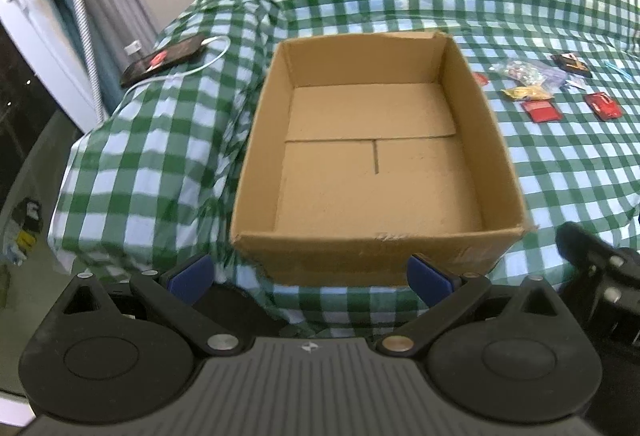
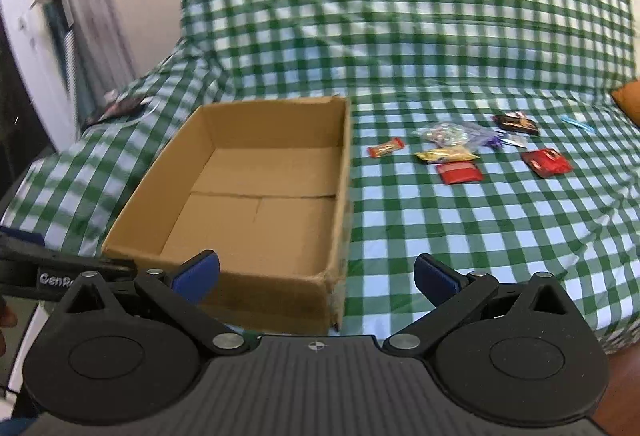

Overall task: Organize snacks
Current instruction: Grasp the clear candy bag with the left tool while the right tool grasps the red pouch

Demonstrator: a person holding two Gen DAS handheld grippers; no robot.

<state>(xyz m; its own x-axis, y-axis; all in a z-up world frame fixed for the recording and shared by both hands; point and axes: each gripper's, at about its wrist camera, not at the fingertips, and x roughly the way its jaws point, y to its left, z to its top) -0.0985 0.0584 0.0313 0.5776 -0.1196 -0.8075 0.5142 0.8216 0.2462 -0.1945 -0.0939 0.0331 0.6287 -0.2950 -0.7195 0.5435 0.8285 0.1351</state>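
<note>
Snack packets (image 2: 460, 155) scattered right of open brown cardboard box (image 2: 256, 195); left gripper (image 1: 310, 276) and right gripper (image 2: 316, 276) both spread wide, holding nothing.

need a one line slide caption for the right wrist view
Open right gripper faces an empty cardboard box on a green checked cover, snack packets scattered to its right.

Matt cardboard box (image 1: 496, 139), checked cloth cover (image 2: 440, 236), glossy snack wrappers (image 2: 460, 171)
</note>
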